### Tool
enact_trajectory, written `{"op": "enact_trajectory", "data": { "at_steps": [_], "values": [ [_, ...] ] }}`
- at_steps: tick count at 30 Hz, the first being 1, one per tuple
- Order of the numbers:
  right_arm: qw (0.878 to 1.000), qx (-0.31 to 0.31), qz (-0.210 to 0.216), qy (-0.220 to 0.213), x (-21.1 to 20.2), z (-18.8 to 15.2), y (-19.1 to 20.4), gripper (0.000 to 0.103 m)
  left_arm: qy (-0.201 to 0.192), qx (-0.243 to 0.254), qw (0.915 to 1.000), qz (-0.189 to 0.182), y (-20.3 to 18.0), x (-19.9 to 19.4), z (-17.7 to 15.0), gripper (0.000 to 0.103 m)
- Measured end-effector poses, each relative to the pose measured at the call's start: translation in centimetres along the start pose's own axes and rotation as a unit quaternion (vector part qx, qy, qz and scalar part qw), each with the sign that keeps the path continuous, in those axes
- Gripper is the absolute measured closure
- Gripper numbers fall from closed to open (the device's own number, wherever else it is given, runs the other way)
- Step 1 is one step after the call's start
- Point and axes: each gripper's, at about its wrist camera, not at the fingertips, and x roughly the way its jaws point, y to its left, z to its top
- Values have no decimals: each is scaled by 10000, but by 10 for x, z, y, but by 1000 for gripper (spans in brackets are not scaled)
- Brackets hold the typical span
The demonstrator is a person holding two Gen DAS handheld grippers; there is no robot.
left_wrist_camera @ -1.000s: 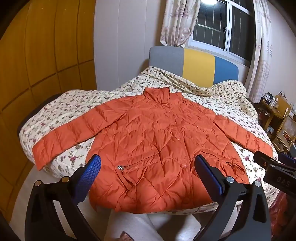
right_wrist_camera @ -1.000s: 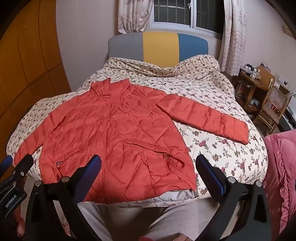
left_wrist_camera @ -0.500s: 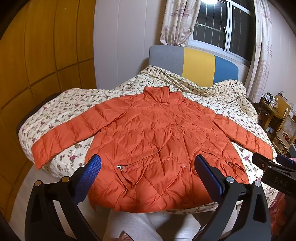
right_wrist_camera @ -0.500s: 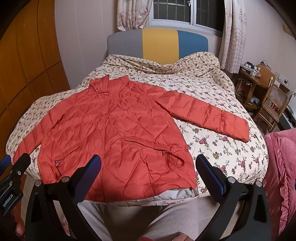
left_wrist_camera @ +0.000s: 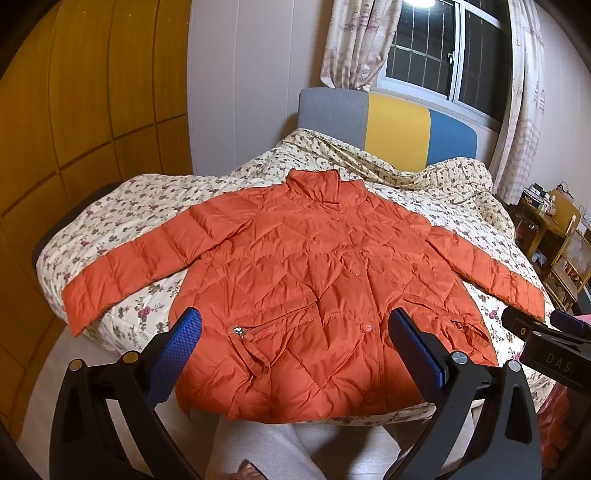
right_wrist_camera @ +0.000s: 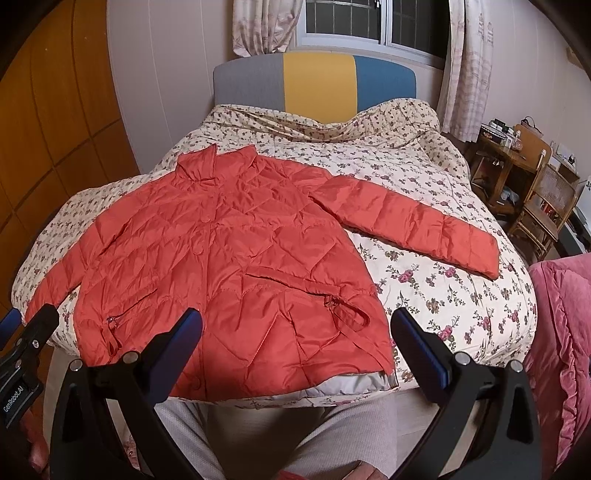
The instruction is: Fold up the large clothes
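From the left wrist view, the left tongs point(left_wrist_camera: 293, 345) are wide open and hold nothing. They hang in the air over the near edge of the bed point(left_wrist_camera: 122, 199). The orange puffy jacket point(left_wrist_camera: 314, 280) lies flat on the bed, front side up, buttons done, both sleeves spread out. One sleeve point(left_wrist_camera: 136, 258) points to 9 o'clock. I think the fold has not begun. A good start would be to pinch that sleeve near its cuff and lay it across the chest, slow and flat, because puffy cloth is slippery and springs back.

From the right wrist view, the right tongs point(right_wrist_camera: 295, 347) are also wide open and empty. The other sleeve point(right_wrist_camera: 410, 221) points to 3 o'clock. Grab it the same way.

The bed has a soft flowery quilt, so the jacket may sink and wrinkle. A headboard point(right_wrist_camera: 314, 81) of grey, yellow and blue sits at 12 o'clock, under a dark window point(right_wrist_camera: 369, 18). A wooden chair point(right_wrist_camera: 543, 206) stands at 3 o'clock.
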Motion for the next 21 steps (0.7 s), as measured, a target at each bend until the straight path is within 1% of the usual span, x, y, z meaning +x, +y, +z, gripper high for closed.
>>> {"op": "enact_trajectory", "data": {
  "at_steps": [21],
  "values": [
    [10000, -17, -23, 57, 5, -1, 1, 2, 44, -52, 10000, -33, 2, 2, -2, 3]
  ]
}}
